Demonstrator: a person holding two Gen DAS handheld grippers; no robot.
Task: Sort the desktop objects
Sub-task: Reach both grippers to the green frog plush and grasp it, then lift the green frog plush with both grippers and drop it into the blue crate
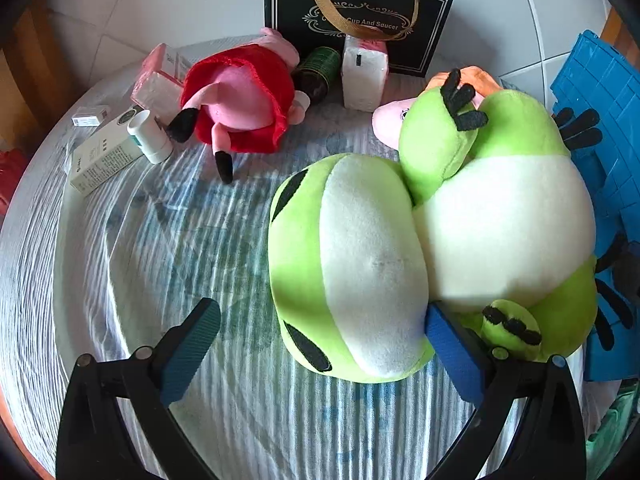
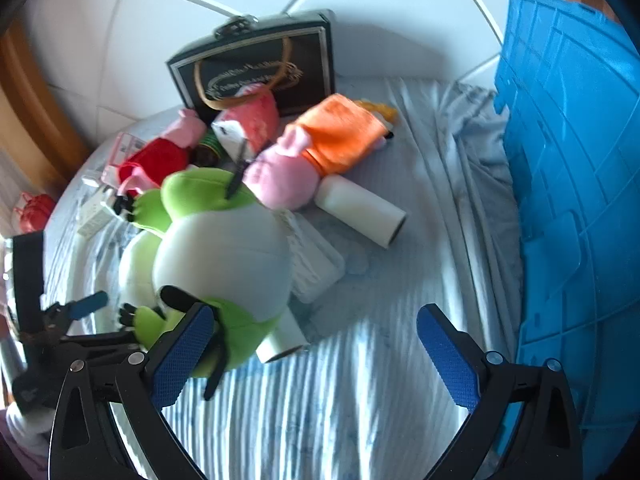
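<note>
The green frog plush (image 1: 440, 220) is the thing in play — lying on its back in the near right part of the cloth-covered surface (image 1: 140, 240), white belly up, head toward the left wrist camera. The left gripper (image 1: 320, 344) has its jaws spread wide, one blue pad on bare cloth to the left, the other tucked right in against the frog where head meets body. That looks like a set-up for a pinch across the head, the widest soft part on offer, though nothing is squeezed yet. The right gripper (image 2: 316, 344) — jaws also spread, nothing between them — hangs over bare cloth just right of the frog, its left pad close by the frog's lower body; whether it touches, I cannot tell.

Just to the right stands the blue crate (image 2: 568, 200), and my guess is that is where the toys go, which would explain working the frog first: it lies nearest the crate. Beyond the frog lies a pink pig plush in orange (image 2: 320, 148) with a white roll (image 2: 360, 208) beside it. Farther left, a pig plush in a red dress (image 1: 240, 96) lies face down among small boxes (image 1: 108, 156), all in front of a black gift bag (image 1: 360, 12) propped at the far edge.
</note>
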